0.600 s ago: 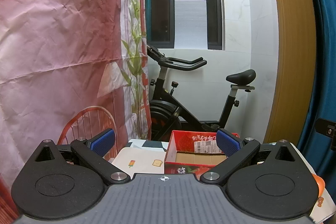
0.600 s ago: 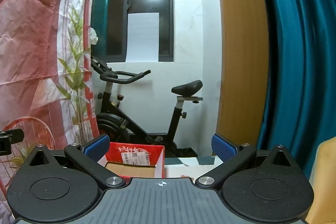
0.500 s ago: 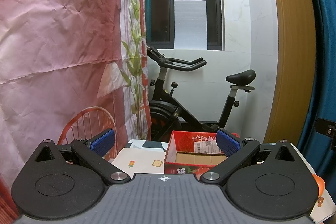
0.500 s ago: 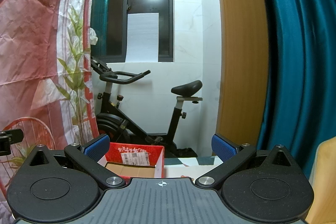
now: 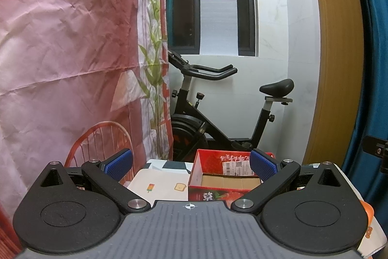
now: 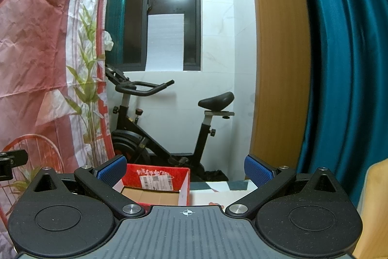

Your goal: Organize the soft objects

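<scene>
1. One red cardboard box (image 5: 224,177), open at the top, with one white shipping label (image 5: 236,165) on its inner wall.
2. One table (image 5: 161,182), its cloth printed with small food pictures; two prints show clearly in the left wrist view, one ice lolly (image 5: 150,187) and one slice of toast (image 5: 180,186).
3. One black exercise bike (image 5: 218,118), with one saddle (image 5: 277,86) and one pair of handlebars (image 5: 206,71).
4. One dark window (image 6: 155,11), with one white sheet (image 6: 165,41) standing in it.
5. One pink printed hanging cloth (image 5: 68,40).
6. One teal curtain (image 6: 344,64).
7. One wooden panel (image 6: 278,52).
8. Two grippers: one left gripper (image 5: 190,163) and one right gripper (image 6: 185,168), each with two blue finger pads.
</scene>
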Action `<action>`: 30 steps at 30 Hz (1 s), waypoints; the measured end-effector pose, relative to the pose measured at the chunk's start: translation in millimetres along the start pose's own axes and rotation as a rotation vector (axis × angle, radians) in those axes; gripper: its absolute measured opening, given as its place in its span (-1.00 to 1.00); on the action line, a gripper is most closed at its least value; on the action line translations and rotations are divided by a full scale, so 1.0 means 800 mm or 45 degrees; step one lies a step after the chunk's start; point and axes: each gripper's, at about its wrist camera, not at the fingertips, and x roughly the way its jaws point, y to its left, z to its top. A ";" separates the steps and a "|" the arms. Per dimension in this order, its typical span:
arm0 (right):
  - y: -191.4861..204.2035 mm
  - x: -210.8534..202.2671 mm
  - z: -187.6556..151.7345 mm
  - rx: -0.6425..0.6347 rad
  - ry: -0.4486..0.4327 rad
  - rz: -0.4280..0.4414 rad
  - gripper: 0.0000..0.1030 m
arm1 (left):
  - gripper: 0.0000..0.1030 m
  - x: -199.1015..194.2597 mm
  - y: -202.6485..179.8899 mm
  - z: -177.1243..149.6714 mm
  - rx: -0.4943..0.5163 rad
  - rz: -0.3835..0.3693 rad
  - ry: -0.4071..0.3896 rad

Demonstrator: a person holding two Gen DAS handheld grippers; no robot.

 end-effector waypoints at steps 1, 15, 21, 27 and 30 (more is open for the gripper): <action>0.000 0.000 0.000 -0.001 -0.001 -0.003 0.99 | 1.00 0.000 0.001 0.000 -0.001 -0.001 0.000; -0.001 -0.001 0.000 -0.004 0.000 -0.003 0.99 | 1.00 0.002 0.002 0.000 0.002 -0.008 -0.010; 0.001 -0.002 0.000 -0.005 0.003 -0.005 0.99 | 1.00 0.002 0.001 -0.002 0.007 -0.013 -0.006; 0.000 -0.003 -0.001 -0.004 0.004 -0.004 0.99 | 1.00 0.003 0.002 -0.001 0.006 -0.013 -0.004; 0.001 -0.001 -0.002 -0.003 0.010 0.008 0.99 | 1.00 0.007 0.005 -0.002 -0.007 -0.010 0.011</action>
